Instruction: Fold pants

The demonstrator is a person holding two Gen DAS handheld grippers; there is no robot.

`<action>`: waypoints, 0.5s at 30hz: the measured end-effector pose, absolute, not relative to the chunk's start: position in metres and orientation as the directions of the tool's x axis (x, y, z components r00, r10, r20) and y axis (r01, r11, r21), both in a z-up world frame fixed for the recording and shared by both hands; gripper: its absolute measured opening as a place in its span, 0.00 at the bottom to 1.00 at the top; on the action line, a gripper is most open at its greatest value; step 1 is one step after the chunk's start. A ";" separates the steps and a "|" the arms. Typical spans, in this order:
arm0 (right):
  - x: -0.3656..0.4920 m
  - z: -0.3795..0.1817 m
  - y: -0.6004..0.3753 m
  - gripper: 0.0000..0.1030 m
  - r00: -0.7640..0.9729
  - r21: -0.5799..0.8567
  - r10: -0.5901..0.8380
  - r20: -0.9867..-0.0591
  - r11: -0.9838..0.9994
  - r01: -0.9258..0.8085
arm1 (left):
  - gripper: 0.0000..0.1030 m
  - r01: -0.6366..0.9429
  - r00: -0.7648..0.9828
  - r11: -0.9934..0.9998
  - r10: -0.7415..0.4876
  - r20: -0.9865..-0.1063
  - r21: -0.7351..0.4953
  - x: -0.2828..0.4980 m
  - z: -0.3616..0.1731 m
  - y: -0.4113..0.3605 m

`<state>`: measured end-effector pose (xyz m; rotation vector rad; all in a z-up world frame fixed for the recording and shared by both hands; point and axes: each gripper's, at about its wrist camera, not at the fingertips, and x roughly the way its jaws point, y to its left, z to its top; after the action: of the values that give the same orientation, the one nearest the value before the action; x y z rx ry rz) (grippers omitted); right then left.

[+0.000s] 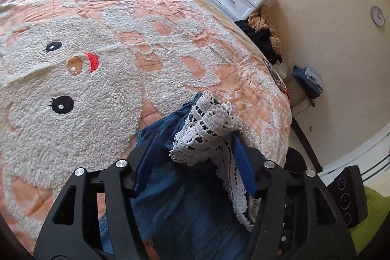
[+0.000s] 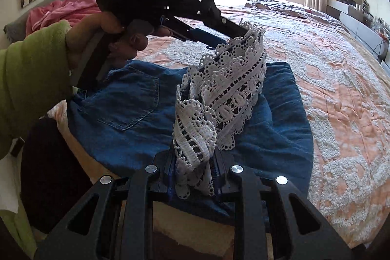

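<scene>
Right claw (image 2: 193, 174) is pinching the white lace hem (image 2: 195, 138) of the denim pants (image 2: 275, 133) nearest the lens. Left claw (image 2: 240, 37), held by a hand (image 2: 102, 38) in a green sleeve, grips the same lace band farther along, lifting it. Pants lie bunched at the near edge of the bed (image 2: 341, 94), back pocket (image 2: 131, 101) facing up, on a peach quilt (image 1: 73, 79).

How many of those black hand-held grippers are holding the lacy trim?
2. The left hand-held gripper pinches the far, raised end of the white lace trim; the right hand-held gripper clamps the near end, above the denim pants on the bed.
</scene>
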<state>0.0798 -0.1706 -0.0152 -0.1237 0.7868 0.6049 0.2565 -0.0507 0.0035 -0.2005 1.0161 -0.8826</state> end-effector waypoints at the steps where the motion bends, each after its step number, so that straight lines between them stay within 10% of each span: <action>1: 0.078 -0.016 -0.165 0.22 0.550 0.097 0.458 -0.699 0.822 -0.562 | 0.59 0.538 0.231 0.645 -0.732 -0.641 -0.543 0.255 0.005 -0.045; 13: 0.061 -0.033 -0.121 0.24 0.534 -0.012 0.448 -0.717 0.758 -0.652 | 0.71 0.336 0.239 0.724 -0.685 -0.688 -0.603 0.248 -0.023 -0.011; 15: 0.059 -0.030 -0.120 0.24 0.541 -0.016 0.450 -0.711 0.758 -0.651 | 0.54 0.306 0.243 0.756 -0.650 -0.720 -0.579 0.249 -0.030 -0.013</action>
<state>0.0591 -0.1198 -0.0304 -0.2949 0.7506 0.6652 0.2493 -0.0127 -0.0303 -0.3512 1.1522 -0.6713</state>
